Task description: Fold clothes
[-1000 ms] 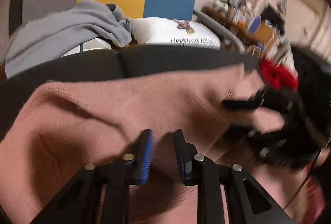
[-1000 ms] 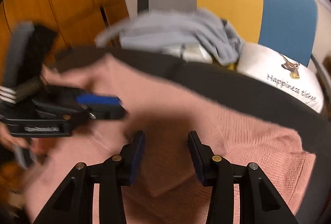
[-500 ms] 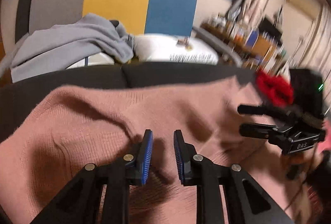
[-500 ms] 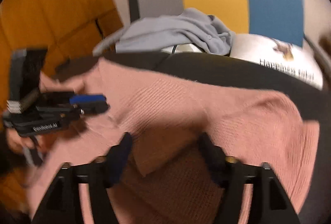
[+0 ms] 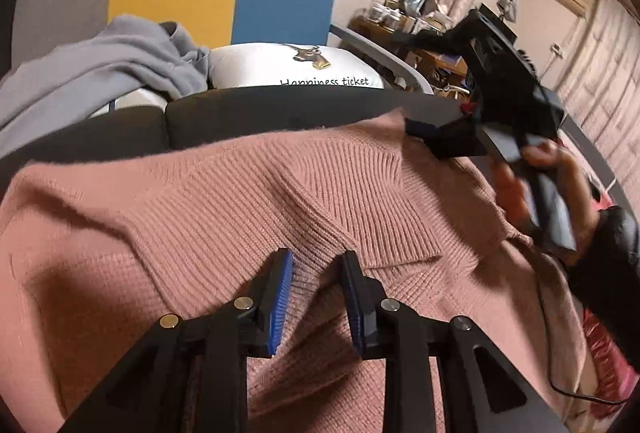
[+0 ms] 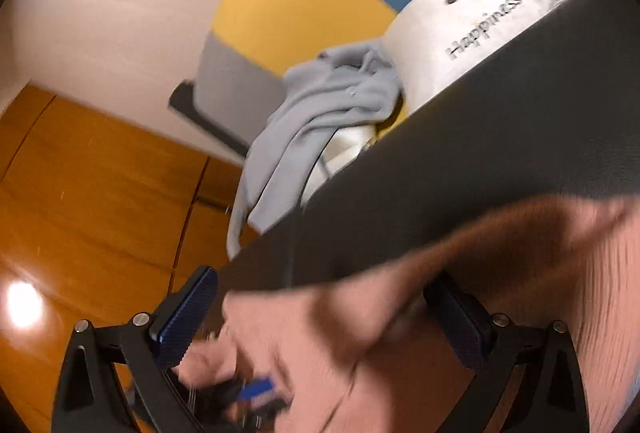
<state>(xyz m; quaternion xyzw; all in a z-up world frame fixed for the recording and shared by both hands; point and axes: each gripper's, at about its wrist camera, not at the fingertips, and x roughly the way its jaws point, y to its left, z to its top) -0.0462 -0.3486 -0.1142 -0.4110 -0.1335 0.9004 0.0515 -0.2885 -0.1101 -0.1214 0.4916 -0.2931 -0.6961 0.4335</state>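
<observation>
Softly ribbed pink knit sweater (image 5: 248, 201) (creased diagonally) drapes dark cushion (image 5: 256, 113).

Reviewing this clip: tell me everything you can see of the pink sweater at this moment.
The pink sweater is a ribbed knit, dusty pink, spread over a dark cushion. A folded flap with a ribbed hem lies across its middle, with soft creases around it. The left tongs stand open, the fabric rising between their blue pads. In the right wrist view the open right tongs straddle a blurred edge of it.
</observation>
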